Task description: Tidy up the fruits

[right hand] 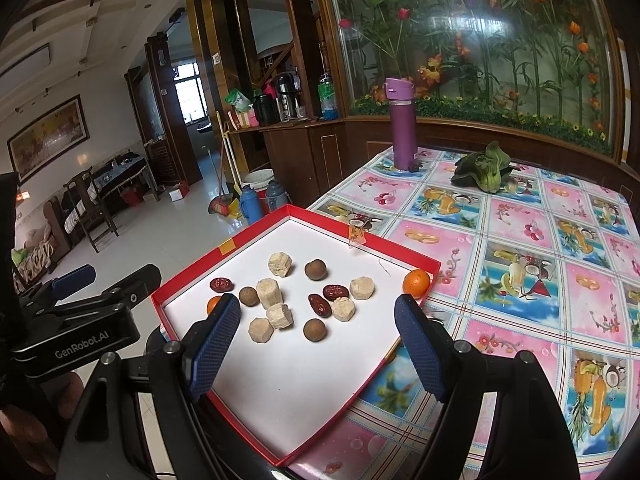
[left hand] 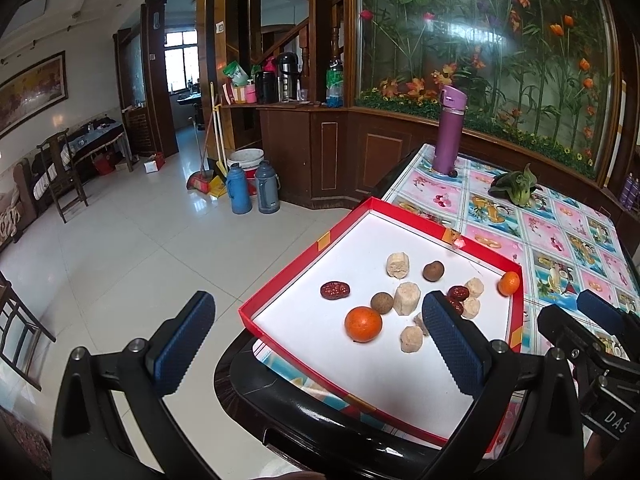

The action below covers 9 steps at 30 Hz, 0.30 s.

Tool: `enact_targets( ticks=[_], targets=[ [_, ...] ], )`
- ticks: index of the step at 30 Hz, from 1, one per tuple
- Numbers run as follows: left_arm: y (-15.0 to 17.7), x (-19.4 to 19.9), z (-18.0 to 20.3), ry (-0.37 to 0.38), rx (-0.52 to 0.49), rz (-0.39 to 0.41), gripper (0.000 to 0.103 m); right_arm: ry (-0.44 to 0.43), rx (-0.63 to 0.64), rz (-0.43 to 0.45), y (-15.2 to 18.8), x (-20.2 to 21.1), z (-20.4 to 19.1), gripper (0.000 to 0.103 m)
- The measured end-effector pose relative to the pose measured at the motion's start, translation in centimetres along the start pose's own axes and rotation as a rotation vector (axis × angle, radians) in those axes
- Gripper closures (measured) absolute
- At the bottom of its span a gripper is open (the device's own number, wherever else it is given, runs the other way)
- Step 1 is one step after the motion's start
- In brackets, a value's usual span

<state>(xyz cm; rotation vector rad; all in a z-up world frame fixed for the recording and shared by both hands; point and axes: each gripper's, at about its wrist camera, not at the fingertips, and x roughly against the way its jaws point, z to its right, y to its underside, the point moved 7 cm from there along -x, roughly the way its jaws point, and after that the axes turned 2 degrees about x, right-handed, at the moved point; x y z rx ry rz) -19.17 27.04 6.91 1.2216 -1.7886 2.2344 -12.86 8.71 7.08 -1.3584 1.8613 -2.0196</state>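
Observation:
A red-rimmed white tray (left hand: pixel 304 258) (right hand: pixel 224 254) sits at the table corner. In it lie two oranges (left hand: pixel 363 324) (right hand: pixel 416 282), red dates (left hand: pixel 335 290) (right hand: pixel 335 291), brown longans (left hand: pixel 433 271) (right hand: pixel 315 269) and several pale cut chunks (left hand: pixel 397 265) (right hand: pixel 281 264). My left gripper (left hand: pixel 316 344) is open and empty, held above the tray's near left edge. My right gripper (right hand: pixel 316 344) is open and empty above the tray's near side. The second orange (right hand: pixel 213 304) is partly hidden behind my right gripper's left finger.
A purple bottle (left hand: pixel 450 130) (right hand: pixel 402 124) and a green bok choy (left hand: pixel 518 186) (right hand: pixel 484 170) stand on the patterned tablecloth (right hand: pixel 520 264) at the back. Left of the table is tiled floor with two thermos jugs (left hand: pixel 252 190).

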Motion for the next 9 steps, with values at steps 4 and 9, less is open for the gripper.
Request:
enact_targets(
  ticks=[4,9],
  targets=[
    [-0.1,-0.24,0.06,-0.005,-0.006,-0.009,0.0,-0.001,-0.007,0.006,-0.15,-0.14,0.1,0.024],
    [-0.48,-0.28,0.57,0.0,-0.018,-0.001,0.0,-0.008,-0.03,0.005,-0.17,-0.25,0.74,0.024]
  ],
)
